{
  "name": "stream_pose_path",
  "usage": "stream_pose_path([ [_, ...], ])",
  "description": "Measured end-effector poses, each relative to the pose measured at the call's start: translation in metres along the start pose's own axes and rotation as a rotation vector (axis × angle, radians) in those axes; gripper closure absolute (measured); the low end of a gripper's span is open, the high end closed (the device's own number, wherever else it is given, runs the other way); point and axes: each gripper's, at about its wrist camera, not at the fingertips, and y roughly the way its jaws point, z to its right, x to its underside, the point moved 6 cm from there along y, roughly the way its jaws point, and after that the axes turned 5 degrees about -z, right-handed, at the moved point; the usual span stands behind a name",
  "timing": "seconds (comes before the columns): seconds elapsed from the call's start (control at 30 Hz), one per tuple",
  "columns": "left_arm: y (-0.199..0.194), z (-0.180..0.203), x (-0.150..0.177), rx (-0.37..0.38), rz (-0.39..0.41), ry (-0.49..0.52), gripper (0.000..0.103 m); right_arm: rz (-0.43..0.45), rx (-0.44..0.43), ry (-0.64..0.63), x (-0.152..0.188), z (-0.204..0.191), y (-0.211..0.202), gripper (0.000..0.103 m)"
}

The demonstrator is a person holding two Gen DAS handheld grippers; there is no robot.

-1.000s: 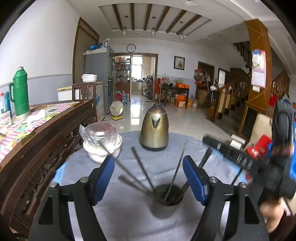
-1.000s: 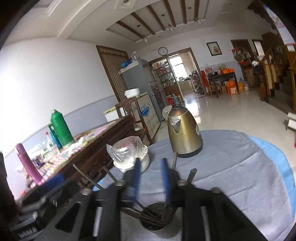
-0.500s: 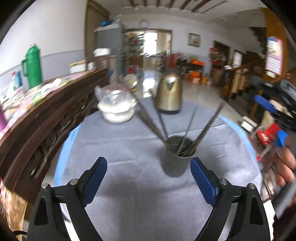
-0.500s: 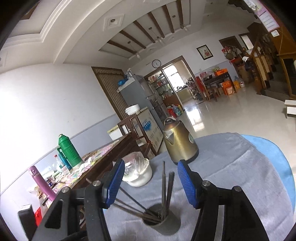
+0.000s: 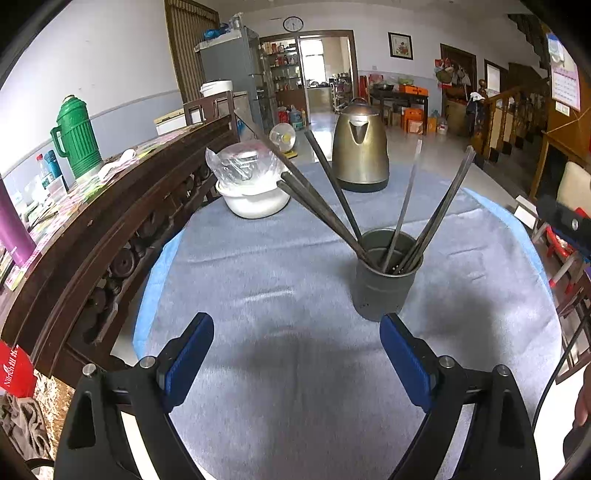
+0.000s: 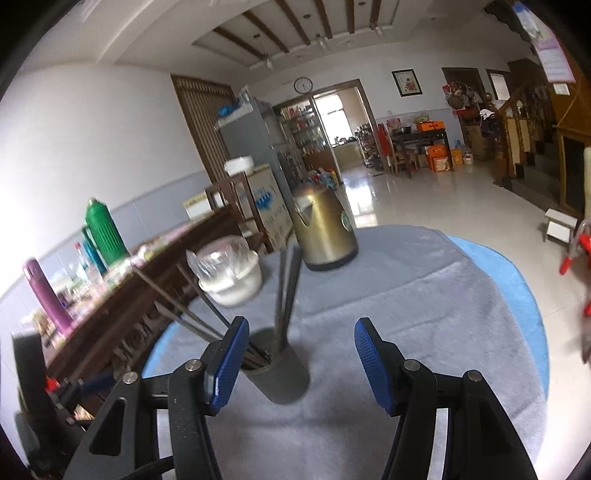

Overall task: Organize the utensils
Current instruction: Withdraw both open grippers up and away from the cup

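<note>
Both grippers were seen empty above the round table covered with a grey fleece cloth (image 5: 295,369). The left gripper (image 5: 297,354) was held with jaws spread wide, nothing between the blue pads, short of the dull grey metal cylindrical cup (image 5: 386,282). The right gripper (image 6: 297,360) was likewise wide apart and empty, its left pad overlapping the cup (image 6: 282,376) in view; contact could not be told. The long dark metal chopsticks (image 5: 325,210) were all found standing in the cup, fanned out and leaning on the rim; none was seen lying loose on the cloth.

The step was judged to be the end of placing: the utensils looked gathered, so the task seemed near done or done. If any move were called for, it would be a check for stray pieces outside view, or a narrow pinch on a leaning stick to bunch it upright; a tall, light cup could be tipped by a sideways push.

A brass-coloured electric kettle (image 5: 360,147) and a white bowl covered with clear plastic film (image 5: 255,192) were noted behind the cup, well apart from it. A round badge on the kettle was too blurred to read. White characters on a red object (image 5: 13,373) at the left edge were not legible. A wall clock (image 5: 293,24) carried no readable writing
</note>
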Motion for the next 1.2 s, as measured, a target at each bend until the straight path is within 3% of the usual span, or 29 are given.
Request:
stream_pose_path([
  [0.5, 0.015, -0.010, 0.011, -0.004, -0.045, -0.038, 0.012, -0.117, 0.042, -0.032, 0.052, -0.008, 0.006, 0.039],
  [1.2, 0.028, -0.017, 0.035, -0.006, -0.100, -0.059, 0.012, -0.217, 0.068, -0.044, 0.078, -0.034, 0.022, 0.039],
])
